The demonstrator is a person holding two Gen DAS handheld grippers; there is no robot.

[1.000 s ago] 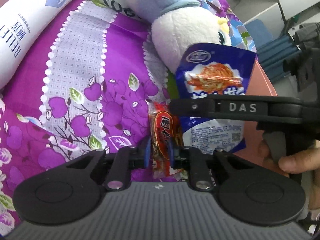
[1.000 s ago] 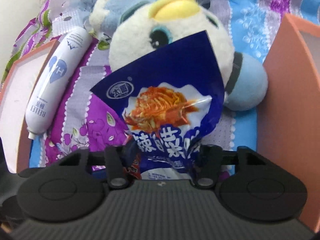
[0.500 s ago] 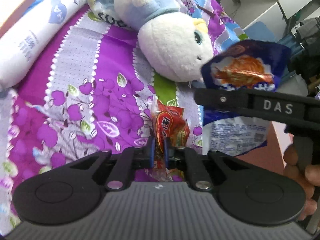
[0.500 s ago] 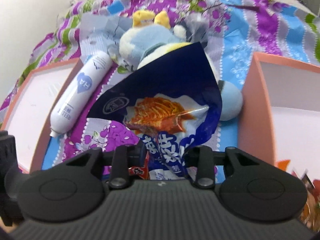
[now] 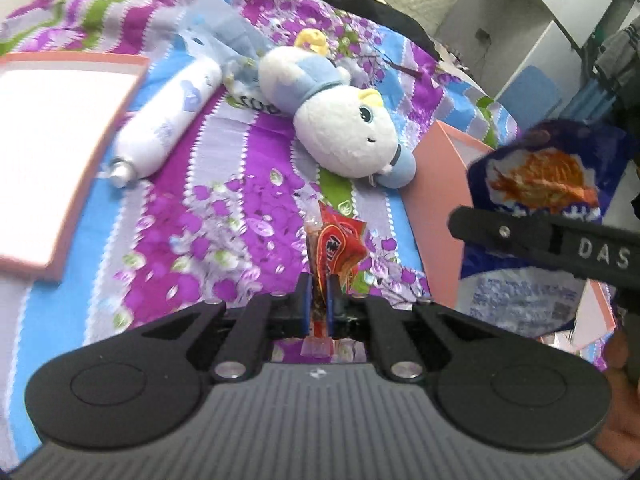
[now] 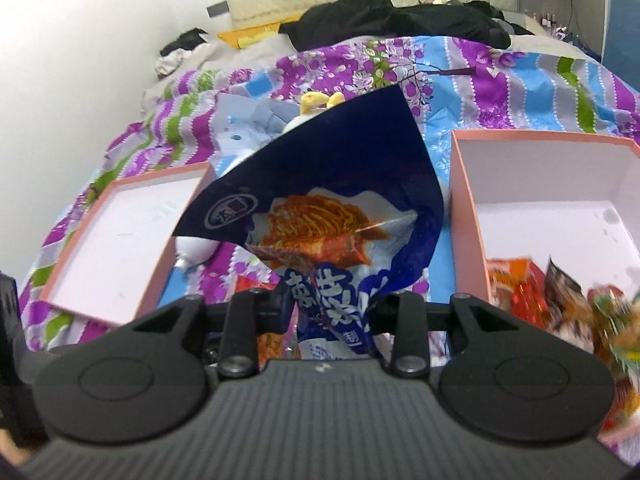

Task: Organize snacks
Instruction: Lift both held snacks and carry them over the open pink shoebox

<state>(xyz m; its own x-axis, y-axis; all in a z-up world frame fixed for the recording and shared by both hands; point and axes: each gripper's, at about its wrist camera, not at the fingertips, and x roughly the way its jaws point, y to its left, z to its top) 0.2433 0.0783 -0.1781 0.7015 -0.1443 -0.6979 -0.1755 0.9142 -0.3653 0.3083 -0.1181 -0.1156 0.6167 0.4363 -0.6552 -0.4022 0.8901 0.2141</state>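
My left gripper (image 5: 318,295) is shut on a small red snack packet (image 5: 335,245), held up over the purple flowered bedspread (image 5: 192,220). My right gripper (image 6: 329,305) is shut on a dark blue noodle snack bag (image 6: 332,200), which stands upright and fills the middle of the right wrist view. The same blue bag (image 5: 544,184) shows at the right of the left wrist view, behind the right gripper's black finger (image 5: 532,236). To the right lies a pink box (image 6: 472,184) with several snack packets (image 6: 560,292) in its near corner.
A white and blue plush toy (image 5: 344,136) and a white tube (image 5: 168,120) lie on the bedspread. A second pink box (image 6: 112,236) sits at the left with a white floor. Dark clothes (image 6: 384,20) are piled at the far end. A hand (image 5: 620,412) holds the right gripper.
Both grippers have risen and pulled back from the bedspread with their packets. The plush toy and tube now look smaller, and both pink boxes have come into view.
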